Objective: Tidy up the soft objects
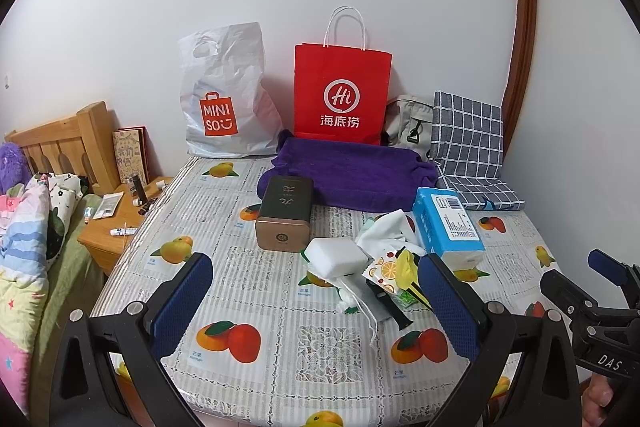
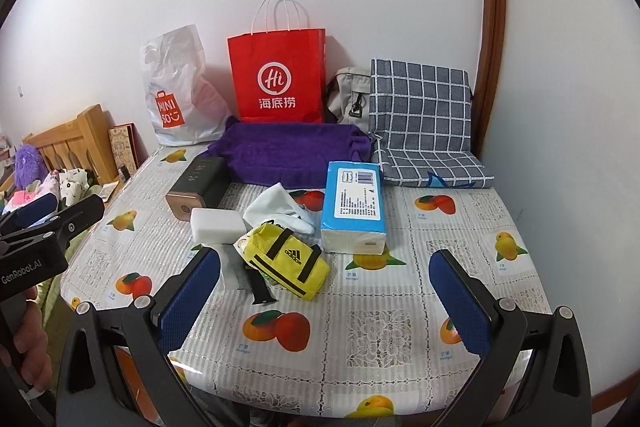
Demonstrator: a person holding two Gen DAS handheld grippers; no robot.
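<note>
A pile of small things lies mid-table: a white sponge block (image 1: 337, 254) (image 2: 218, 224), a white cloth (image 1: 386, 231) (image 2: 276, 207), a yellow adidas pouch (image 2: 287, 261) (image 1: 405, 267), a blue tissue pack (image 1: 446, 225) (image 2: 353, 207) and a black strap (image 2: 256, 285). A purple towel (image 1: 352, 173) (image 2: 290, 153) lies behind them. My left gripper (image 1: 316, 295) is open and empty, hovering before the pile. My right gripper (image 2: 326, 291) is open and empty, just in front of the pouch.
A brown tin box (image 1: 285, 215) (image 2: 197, 187) lies left of the pile. At the wall stand a Miniso plastic bag (image 1: 224, 95), a red paper bag (image 1: 342, 91) (image 2: 280, 75), a grey bag (image 1: 408, 125) and a checked cushion (image 1: 470, 151) (image 2: 424, 123). A wooden nightstand (image 1: 120, 215) and bed are at left.
</note>
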